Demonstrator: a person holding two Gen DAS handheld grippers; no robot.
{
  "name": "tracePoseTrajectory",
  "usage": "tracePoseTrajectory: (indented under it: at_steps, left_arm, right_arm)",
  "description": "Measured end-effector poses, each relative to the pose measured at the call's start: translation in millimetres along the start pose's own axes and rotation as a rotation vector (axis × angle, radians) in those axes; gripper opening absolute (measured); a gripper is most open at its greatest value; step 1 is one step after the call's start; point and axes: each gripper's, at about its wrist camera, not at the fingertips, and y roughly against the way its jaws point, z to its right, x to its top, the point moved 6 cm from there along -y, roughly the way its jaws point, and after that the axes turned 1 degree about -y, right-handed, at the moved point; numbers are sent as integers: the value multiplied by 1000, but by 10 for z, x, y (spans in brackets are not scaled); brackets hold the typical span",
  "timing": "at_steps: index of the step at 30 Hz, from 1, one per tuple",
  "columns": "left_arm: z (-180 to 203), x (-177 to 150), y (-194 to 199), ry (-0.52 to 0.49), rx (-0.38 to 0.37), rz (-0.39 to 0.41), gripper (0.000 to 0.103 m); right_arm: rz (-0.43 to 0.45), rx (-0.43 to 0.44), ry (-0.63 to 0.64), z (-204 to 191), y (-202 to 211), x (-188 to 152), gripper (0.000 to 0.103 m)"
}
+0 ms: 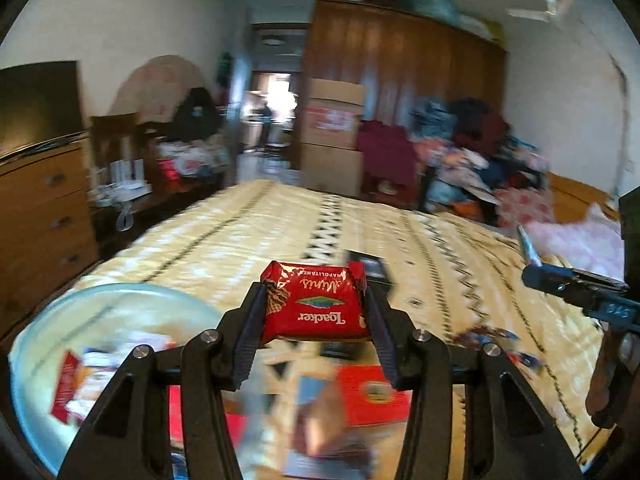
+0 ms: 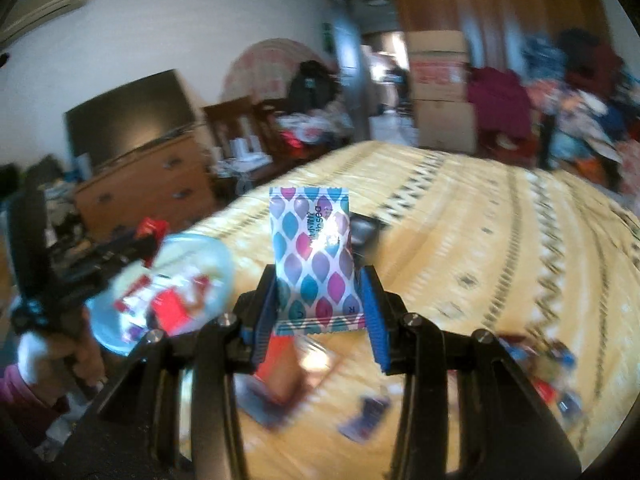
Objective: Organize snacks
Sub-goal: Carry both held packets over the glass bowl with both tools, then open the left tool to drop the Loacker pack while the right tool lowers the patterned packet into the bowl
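A bedroom, seen from two cameras held above a bed (image 1: pixel 420 240) covered in a yellow spread with dark zigzag stripes.

The left gripper (image 1: pixel 316 320) is clenched on a red Loacker wafer packet (image 1: pixel 316 304), held up off the bed between its two fingers with the print upside down. Just below and to its left sits a pale blue bowl (image 1: pixel 44 344) with blurred red and white snack packets inside; it lies near the bed's left edge.

The right gripper (image 2: pixel 320 300) grips a white sachet (image 2: pixel 312 256) patterned with teal and purple leaf shapes, standing upright between blue-padded fingers. In the left wrist view this gripper enters from the right edge.

Loose snacks lie scattered on the spread under both grippers: a red box (image 1: pixel 372 396) and small dark and blue packets (image 2: pixel 366 416), all blurred. A small dark object (image 1: pixel 370 266) rests on the bed just beyond the held packets.

The middle and far end of the bed are open spread. Past the left edge stands a wooden dresser (image 1: pixel 40 208) carrying a dark television (image 1: pixel 36 100). Beyond the foot are stacked cardboard boxes (image 1: pixel 334 136), a tall wooden wardrobe (image 1: pixel 400 64) and an open doorway. A heap of clothes (image 1: pixel 472 152) crowds the far right side.
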Motion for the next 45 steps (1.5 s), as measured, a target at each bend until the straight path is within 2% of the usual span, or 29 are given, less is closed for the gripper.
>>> tracePoseTrajectory:
  at_steps: [6,10,14,20,28,45]
  left_arm:
    - [-854,40,50,64,164,-31,51]
    - [-1381,-43,39,114,248,-70,51]
    - [-1606,-188,52,144,294,-101,51]
    - [-1820,-319,2,168,315,-128,51]
    - [-1957,-362,-13,203,309,-131,51]
    - [-1994,-402,-89,216,308,-139,51]
  right_arm:
    - [-37,146,54,-731,-519,283,41]
    - [-87,224,73,-1135,-826,324,41]
    - [-155,289,77,-1496,-1141,258,41]
    - [-233,323,104,-1863,-1422,157,41]
    - [-287,327,118,-2091,-1620,112,41]
    - [-312,324,122,-2187,-1728,62,41]
